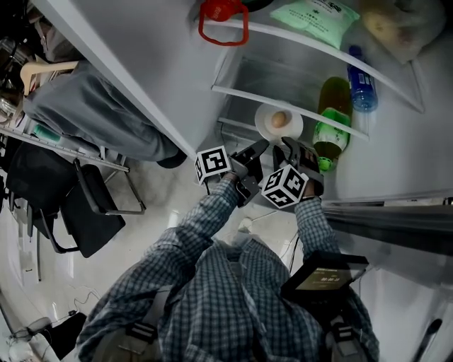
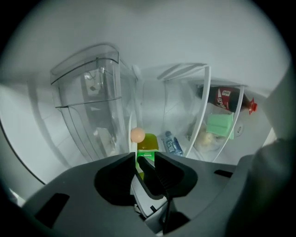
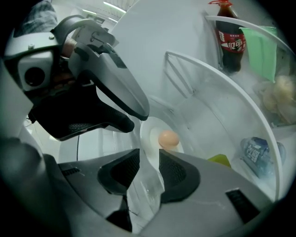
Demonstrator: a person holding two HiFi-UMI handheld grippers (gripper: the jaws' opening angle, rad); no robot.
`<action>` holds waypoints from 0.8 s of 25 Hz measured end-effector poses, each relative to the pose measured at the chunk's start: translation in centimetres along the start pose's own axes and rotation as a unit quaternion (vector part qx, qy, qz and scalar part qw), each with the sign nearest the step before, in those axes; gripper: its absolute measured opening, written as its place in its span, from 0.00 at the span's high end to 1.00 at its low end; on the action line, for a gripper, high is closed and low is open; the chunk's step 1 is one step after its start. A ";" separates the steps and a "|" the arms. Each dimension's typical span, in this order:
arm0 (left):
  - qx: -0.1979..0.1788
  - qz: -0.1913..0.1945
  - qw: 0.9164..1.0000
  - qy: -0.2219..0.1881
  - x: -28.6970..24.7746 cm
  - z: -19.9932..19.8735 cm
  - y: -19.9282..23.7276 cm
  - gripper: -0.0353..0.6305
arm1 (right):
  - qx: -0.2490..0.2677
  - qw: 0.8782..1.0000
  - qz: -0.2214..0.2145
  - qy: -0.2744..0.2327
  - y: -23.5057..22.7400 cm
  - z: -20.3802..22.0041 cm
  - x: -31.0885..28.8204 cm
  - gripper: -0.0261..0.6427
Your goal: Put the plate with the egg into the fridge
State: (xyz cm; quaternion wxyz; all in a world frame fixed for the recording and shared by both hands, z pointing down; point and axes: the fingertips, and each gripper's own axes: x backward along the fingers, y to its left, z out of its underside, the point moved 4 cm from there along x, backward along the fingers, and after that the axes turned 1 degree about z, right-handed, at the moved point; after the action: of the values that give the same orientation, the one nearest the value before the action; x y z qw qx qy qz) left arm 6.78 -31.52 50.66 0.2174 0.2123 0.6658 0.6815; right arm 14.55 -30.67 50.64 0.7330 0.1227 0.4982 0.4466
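A white plate point(image 1: 265, 123) with a brown egg point(image 1: 279, 119) on it rests on a glass fridge shelf point(image 1: 244, 95). My right gripper point(image 1: 289, 148) sits at the plate's near edge. In the right gripper view the plate's rim point(image 3: 150, 134) runs between its jaws below the egg point(image 3: 168, 138); the right gripper point(image 3: 149, 159) is open and does not pinch the rim. My left gripper point(image 1: 256, 150) hovers just left of the plate. It is open point(image 2: 145, 159) with nothing held, and beyond it the plate point(image 2: 130, 139) shows edge-on with the egg point(image 2: 137, 134).
A green bottle point(image 1: 331, 127) and a water bottle point(image 1: 361, 88) lie right of the plate. A cola bottle point(image 3: 230, 39) and a green packet point(image 1: 315, 18) sit on the shelf above. The open fridge door point(image 1: 127, 71) is at the left, with a clear drawer point(image 2: 92, 106) nearby.
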 end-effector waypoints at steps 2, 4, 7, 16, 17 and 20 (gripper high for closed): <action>-0.005 -0.002 1.000 0.002 -0.2 0.1 0.0 0.77 | -0.002 1.000 0.007 -0.005 -0.1 0.1 0.3 0.79; -0.011 -0.003 1.000 0.005 -0.3 0.2 0.0 0.78 | -0.005 1.000 0.016 -0.011 -0.3 0.1 0.5 0.79; -0.023 0.001 1.000 0.010 -0.3 0.3 -0.2 0.78 | -0.020 0.999 0.019 -0.019 -0.6 0.0 1.0 0.79; -0.084 -0.004 0.996 0.023 -0.3 0.6 -1.0 0.84 | -0.132 0.990 0.002 -0.046 -1.1 -0.2 2.5 0.95; -0.096 -0.008 0.995 0.025 -0.3 0.6 -1.1 0.87 | -0.149 0.988 -0.002 -0.049 -1.1 -0.2 2.6 0.95; -0.131 -0.014 0.991 0.038 -0.3 0.9 -1.4 0.93 | -0.213 0.975 -0.015 -0.055 -1.4 0.0 2.8 0.95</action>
State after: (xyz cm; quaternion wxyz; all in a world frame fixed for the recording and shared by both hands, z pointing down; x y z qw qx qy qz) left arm 7.53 -30.94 49.29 0.2272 0.1469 0.5815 0.7672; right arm 15.60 -29.25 48.01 0.7748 -0.0194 0.3526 0.5244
